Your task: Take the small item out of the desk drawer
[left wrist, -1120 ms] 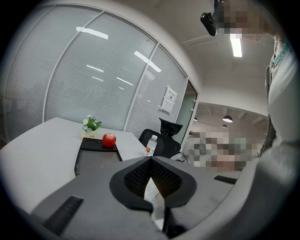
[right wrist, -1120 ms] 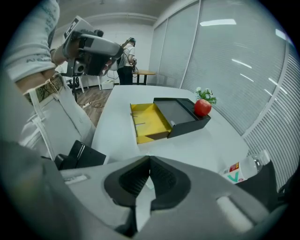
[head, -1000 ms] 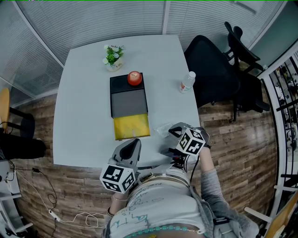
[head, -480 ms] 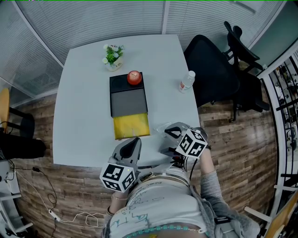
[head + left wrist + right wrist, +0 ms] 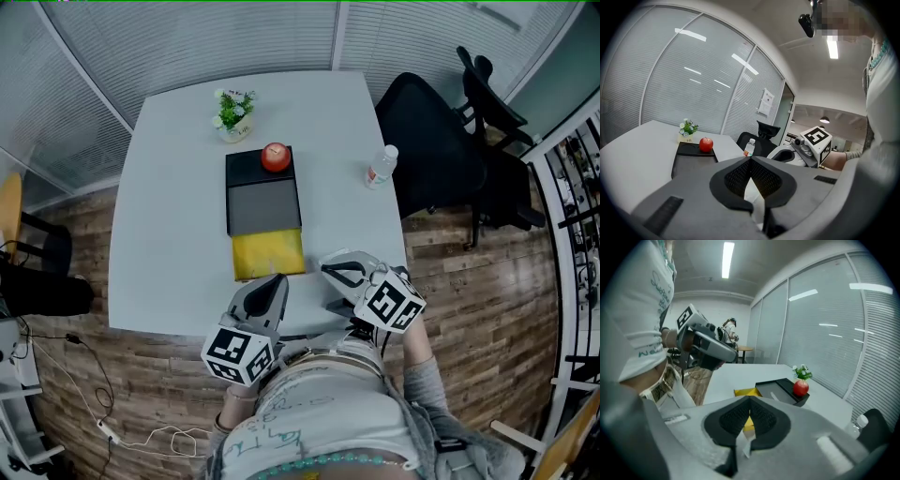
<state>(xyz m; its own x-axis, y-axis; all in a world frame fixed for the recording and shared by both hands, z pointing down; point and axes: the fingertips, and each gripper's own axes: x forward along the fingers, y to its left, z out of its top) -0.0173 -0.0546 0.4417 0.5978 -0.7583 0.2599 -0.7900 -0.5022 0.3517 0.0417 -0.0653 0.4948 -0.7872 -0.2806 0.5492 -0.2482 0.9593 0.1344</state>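
A: Which step, going by the right gripper?

B: Looks like the carry-off. Pinched together on a thin, pale sliver, probably the small item. Too little showing to name it more closely.

A: And over at the left gripper?

B: Closed as well, with nothing between the pads. Hovers by the near edge of the white table, to the left of its partner.

A: Out of the desk drawer, then?

B: Seemingly, yes. Pulled open toward the person, yellow inside, with nothing to see in it from the head view. Slides out of the black organizer, with 1 red apple on top.

A: Next?

B: As a judgement only: keep the pinch firm against slipping, given so thin a film. Carry rightward, clear of the drawer front. Lower onto bare tabletop, and only then part the jaws. Possibly push the drawer shut afterwards with the free gripper.
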